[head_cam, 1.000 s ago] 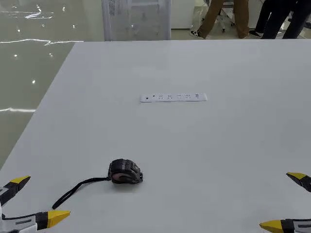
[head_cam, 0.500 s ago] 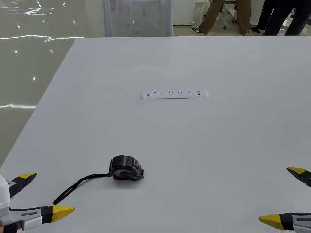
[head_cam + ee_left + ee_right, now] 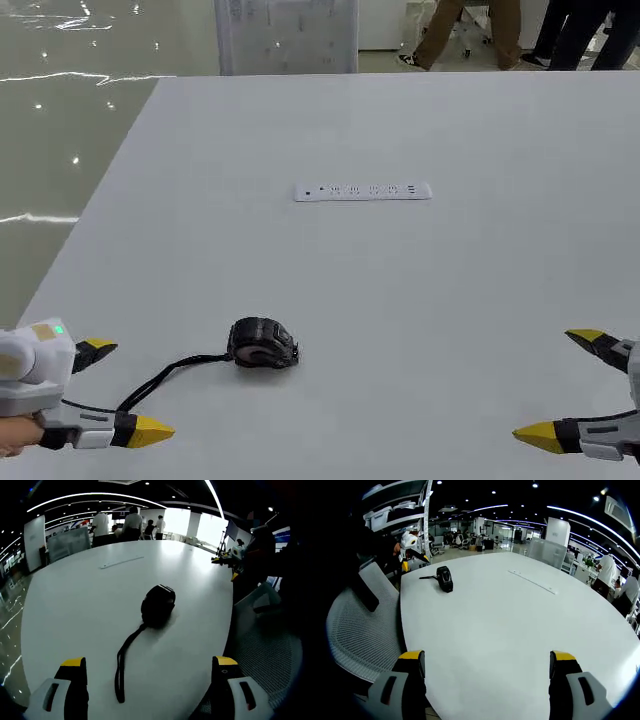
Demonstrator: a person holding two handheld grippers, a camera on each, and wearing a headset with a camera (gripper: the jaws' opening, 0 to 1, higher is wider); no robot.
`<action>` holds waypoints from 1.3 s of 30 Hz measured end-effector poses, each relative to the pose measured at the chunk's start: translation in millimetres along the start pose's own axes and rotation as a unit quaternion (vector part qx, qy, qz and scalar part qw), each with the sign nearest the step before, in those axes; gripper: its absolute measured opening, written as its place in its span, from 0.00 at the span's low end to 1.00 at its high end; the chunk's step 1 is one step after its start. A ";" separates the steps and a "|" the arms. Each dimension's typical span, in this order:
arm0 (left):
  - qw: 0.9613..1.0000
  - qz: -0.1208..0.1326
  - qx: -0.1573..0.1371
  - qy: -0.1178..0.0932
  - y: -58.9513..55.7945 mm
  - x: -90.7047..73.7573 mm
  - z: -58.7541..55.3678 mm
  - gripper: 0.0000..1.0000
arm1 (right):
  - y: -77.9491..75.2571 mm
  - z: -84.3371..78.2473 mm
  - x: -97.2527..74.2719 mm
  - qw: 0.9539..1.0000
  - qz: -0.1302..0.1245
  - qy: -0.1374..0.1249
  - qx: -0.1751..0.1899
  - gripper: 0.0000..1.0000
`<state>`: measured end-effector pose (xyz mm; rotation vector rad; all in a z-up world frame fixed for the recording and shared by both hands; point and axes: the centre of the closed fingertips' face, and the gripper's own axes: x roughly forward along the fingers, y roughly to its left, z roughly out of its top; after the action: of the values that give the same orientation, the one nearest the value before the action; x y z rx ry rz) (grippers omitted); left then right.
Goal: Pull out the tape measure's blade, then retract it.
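Near the left front edge of the white table [image 3: 420, 290], the tape measure [image 3: 262, 344] lay just beyond and right of our left gripper [image 3: 128, 390], whose jaws stood wide and empty. Our right gripper [image 3: 560, 385], equally wide, sat well apart on the right. We saw a small, dark, rounded case, blade not drawn out, its black strap [image 3: 165, 378] trailing toward the left gripper.

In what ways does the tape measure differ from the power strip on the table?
The tape measure is dark and rounded; the power strip is white, long and flat. The tape measure lies near the front edge, the power strip farther back. Both rest on the white table.
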<state>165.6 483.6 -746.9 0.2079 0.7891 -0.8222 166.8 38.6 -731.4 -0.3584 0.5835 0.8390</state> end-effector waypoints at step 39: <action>0.942 -0.132 0.276 0.139 -21.3 106.6 70.1 0.81 | 34.6 66.3 108.1 0.987 0.136 -0.014 -0.085 0.95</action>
<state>233.4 375.8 -769.6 0.7429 0.8443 -1.2818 219.3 158.0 -747.8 -0.4284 0.5433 1.1601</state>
